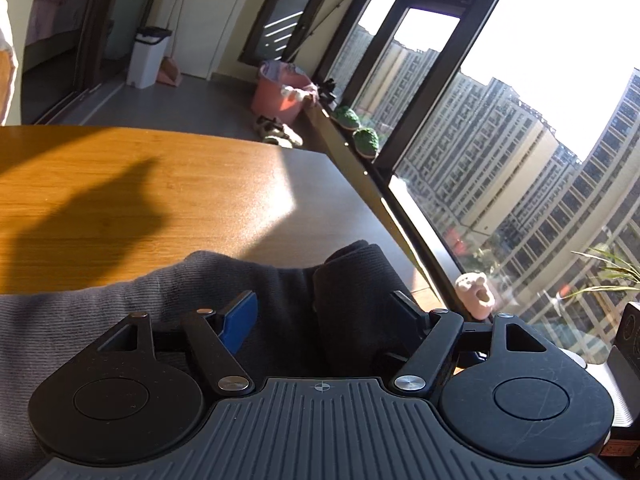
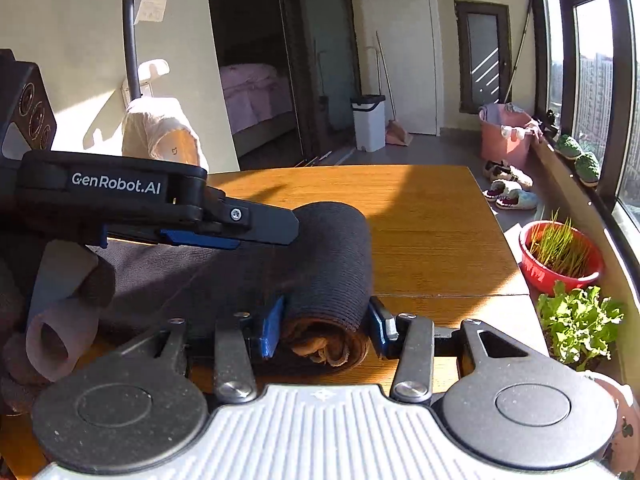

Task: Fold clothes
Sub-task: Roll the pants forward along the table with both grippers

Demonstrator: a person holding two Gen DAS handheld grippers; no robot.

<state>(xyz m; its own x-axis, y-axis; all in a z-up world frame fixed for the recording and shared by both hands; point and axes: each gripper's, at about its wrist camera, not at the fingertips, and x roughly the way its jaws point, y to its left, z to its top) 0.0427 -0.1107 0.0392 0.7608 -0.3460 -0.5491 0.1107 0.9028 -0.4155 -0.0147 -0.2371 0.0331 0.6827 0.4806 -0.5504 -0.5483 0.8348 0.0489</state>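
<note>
A dark grey ribbed garment (image 2: 332, 256) lies on the wooden table (image 2: 432, 216), its end rolled into a thick roll with a brown lining showing at the near end. My right gripper (image 2: 326, 330) has its jaws around the near end of the roll and grips it. My left gripper (image 2: 280, 224) reaches in from the left over the flat part of the garment beside the roll. In the left wrist view the left gripper (image 1: 326, 308) stands open wide over the garment (image 1: 224, 280), with the roll (image 1: 360, 280) between its fingers.
The table's right edge runs along a window sill with a red bowl of grass (image 2: 560, 256) and a leafy plant (image 2: 580, 320). A pink bucket (image 2: 506, 136), slippers (image 2: 508, 192) and a white bin (image 2: 370, 122) stand on the floor beyond. A pale cloth-covered chair back (image 2: 160, 132) rises behind the table's left.
</note>
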